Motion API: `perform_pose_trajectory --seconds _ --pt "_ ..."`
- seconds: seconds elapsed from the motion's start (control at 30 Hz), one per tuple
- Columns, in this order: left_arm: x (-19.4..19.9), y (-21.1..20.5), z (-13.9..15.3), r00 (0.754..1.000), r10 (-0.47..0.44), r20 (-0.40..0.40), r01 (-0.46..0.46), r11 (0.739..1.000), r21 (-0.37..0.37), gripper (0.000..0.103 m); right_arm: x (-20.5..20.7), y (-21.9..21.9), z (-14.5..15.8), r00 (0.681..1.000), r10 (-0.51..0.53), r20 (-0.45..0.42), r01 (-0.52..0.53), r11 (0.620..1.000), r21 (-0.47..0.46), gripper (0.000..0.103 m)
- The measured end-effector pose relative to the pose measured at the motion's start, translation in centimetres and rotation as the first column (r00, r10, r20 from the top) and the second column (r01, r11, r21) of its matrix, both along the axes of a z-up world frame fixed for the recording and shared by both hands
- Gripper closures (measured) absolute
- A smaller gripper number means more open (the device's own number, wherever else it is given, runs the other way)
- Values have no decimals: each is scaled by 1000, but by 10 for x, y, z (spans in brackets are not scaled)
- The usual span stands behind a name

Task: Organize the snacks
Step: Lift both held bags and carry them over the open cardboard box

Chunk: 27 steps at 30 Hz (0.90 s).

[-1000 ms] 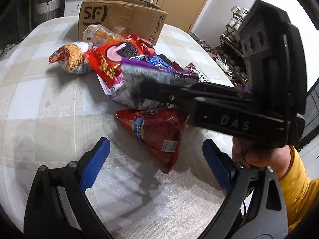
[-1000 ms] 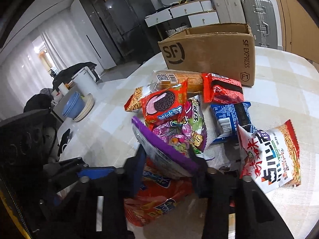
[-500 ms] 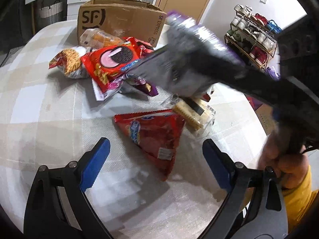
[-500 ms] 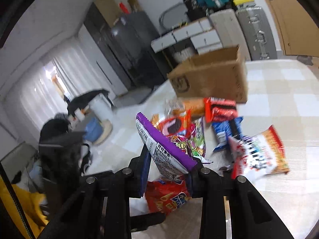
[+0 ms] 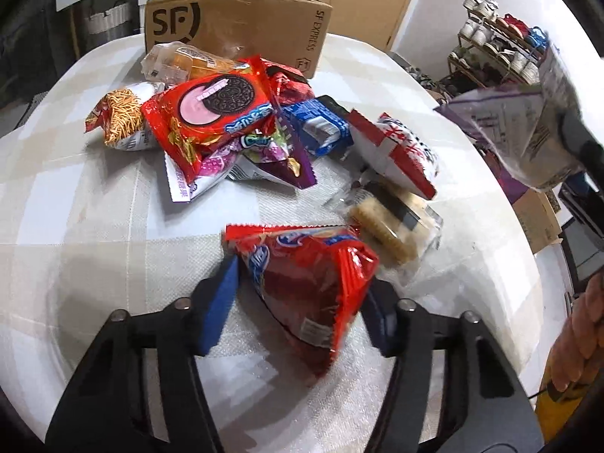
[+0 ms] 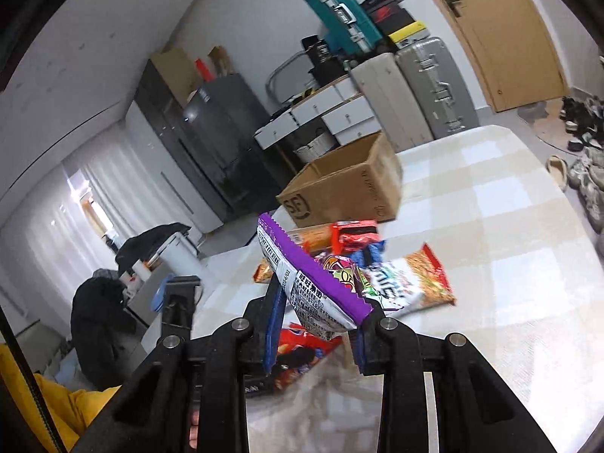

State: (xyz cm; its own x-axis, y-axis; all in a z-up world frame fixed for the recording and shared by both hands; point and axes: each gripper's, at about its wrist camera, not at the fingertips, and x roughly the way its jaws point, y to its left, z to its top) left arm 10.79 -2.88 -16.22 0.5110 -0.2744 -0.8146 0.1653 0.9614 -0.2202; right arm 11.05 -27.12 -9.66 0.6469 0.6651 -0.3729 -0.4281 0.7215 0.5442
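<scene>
A red snack bag [image 5: 309, 283] lies on the checked tablecloth [image 5: 94, 226], between the blue pads of my left gripper [image 5: 298, 302]. Its jaws are closing and both pads touch the bag's sides. My right gripper [image 6: 319, 324] is shut on a white packet with a purple edge [image 6: 313, 294] and holds it in the air. In the left wrist view that packet [image 5: 528, 132] hangs at the far right, above the table's edge. The open cardboard box [image 5: 234, 26] stands at the table's far side.
A heap of snacks sits before the box: a red cookie bag [image 5: 211, 109], a noodle snack [image 5: 120, 117], a blue packet [image 5: 317, 124], a red-and-white bag [image 5: 400, 154] and a clear cracker pack [image 5: 392, 226]. A shoe rack [image 5: 502, 49] stands beyond the table's right edge.
The right gripper lifted the purple-edged packet off the heap and carried it up and to the right. The left gripper came down over the red bag and its jaws narrowed around it.
</scene>
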Motion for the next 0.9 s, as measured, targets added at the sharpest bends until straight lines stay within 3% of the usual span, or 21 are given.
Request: perform_pose_trajectory --seconds 0.23,0.43,0.9 --pt "-8 7 7 999 -14 42 15 1000 -25 64 -8 -1 -4 1000 -23 -6 23 1000 -1 73" --pt "-21 14 18 997 -17 73 20 999 -42 64 -15 11 2 1000 -16 6 16 1000 -14 73" --pt "-68 53 80 973 23 230 -3 997 -83 64 -28 43 23 999 -1 44 3 999 -49 73"
